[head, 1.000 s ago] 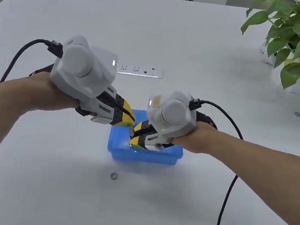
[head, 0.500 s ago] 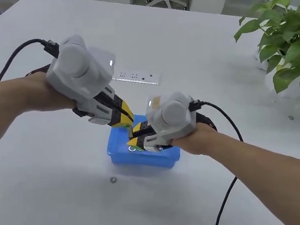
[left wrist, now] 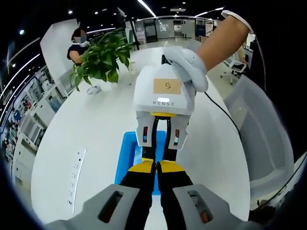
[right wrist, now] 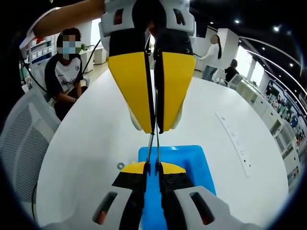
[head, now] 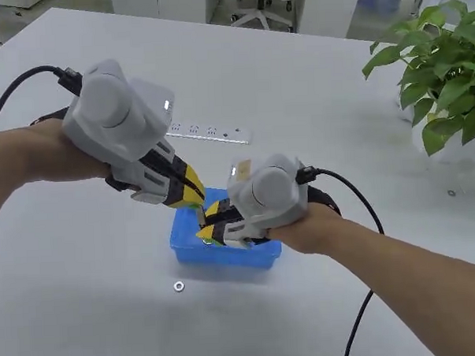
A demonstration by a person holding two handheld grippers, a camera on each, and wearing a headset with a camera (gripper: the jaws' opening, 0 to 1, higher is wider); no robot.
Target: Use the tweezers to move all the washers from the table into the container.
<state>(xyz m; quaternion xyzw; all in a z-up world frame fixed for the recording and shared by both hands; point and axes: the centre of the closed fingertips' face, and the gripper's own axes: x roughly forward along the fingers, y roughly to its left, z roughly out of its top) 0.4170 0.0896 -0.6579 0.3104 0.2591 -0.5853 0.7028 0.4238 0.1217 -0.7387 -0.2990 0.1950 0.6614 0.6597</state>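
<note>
Right gripper view: washer (right wrist: 120, 166) on table (right wrist: 81, 143) just left of container (right wrist: 192, 165), beside right gripper (right wrist: 152, 168); it and left gripper (right wrist: 154, 128) both pinched narrow on tweezers (right wrist: 153, 146).

Container (head: 189, 247): interior masked by left gripper (head: 193, 197) and right gripper (head: 207, 231); contents not determinable. Tweezers (right wrist: 150, 143): both ends swallowed by fingers (right wrist: 132, 81). Plant (head: 446, 74), beyond the container: cropped by frame edge.
</note>
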